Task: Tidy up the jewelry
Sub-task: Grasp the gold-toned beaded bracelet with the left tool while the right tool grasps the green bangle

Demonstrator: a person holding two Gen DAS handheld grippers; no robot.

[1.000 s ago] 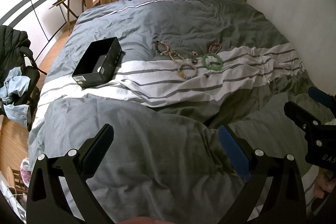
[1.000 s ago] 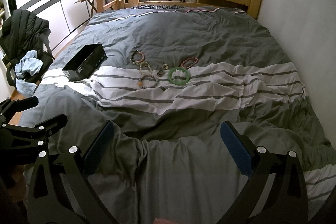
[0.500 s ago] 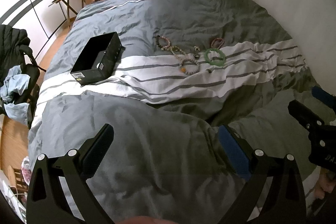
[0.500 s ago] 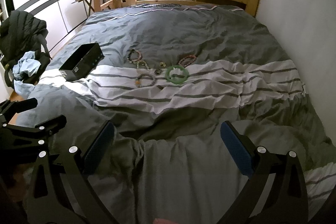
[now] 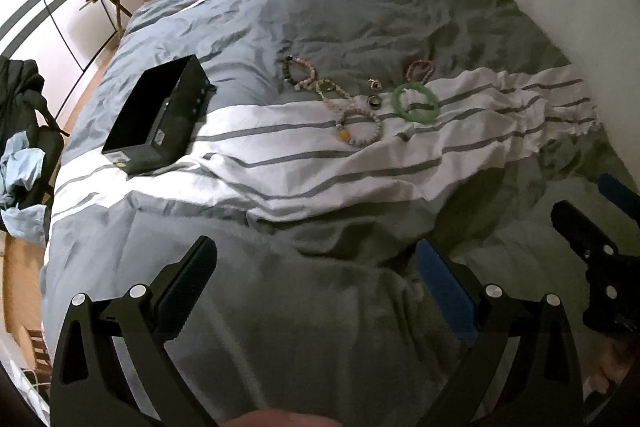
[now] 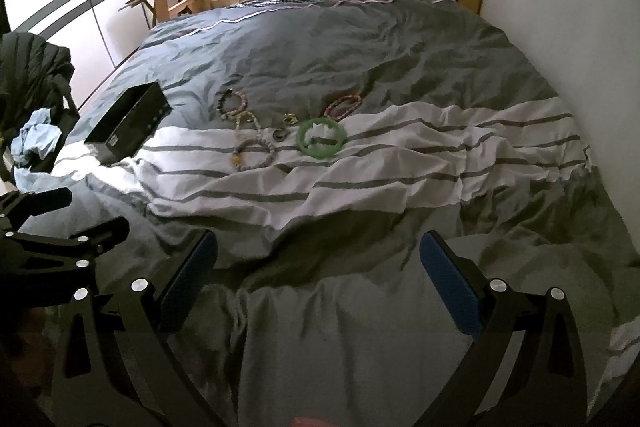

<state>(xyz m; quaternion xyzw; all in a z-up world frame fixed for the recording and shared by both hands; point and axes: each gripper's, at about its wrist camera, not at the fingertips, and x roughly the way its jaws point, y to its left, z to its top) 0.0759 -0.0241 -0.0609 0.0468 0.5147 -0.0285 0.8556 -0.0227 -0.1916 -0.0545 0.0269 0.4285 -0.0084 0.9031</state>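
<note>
Left gripper (image 5: 316,283): jaws spread wide, holding nothing, hovering over the grey duvet (image 5: 360,7). Right gripper (image 6: 320,267): likewise spread and holding nothing. Jewelry lying mid-bed, well ahead of both: green bangle (image 5: 416,103) on the white striped band, pale bead bracelet (image 5: 359,127) left of it, small ring (image 5: 374,101) sitting between them, pink bracelet (image 5: 420,69) behind. Black box (image 5: 160,115) resting well to the left, open side up. Nothing standing between grippers and jewelry except rumpled folds.
</note>
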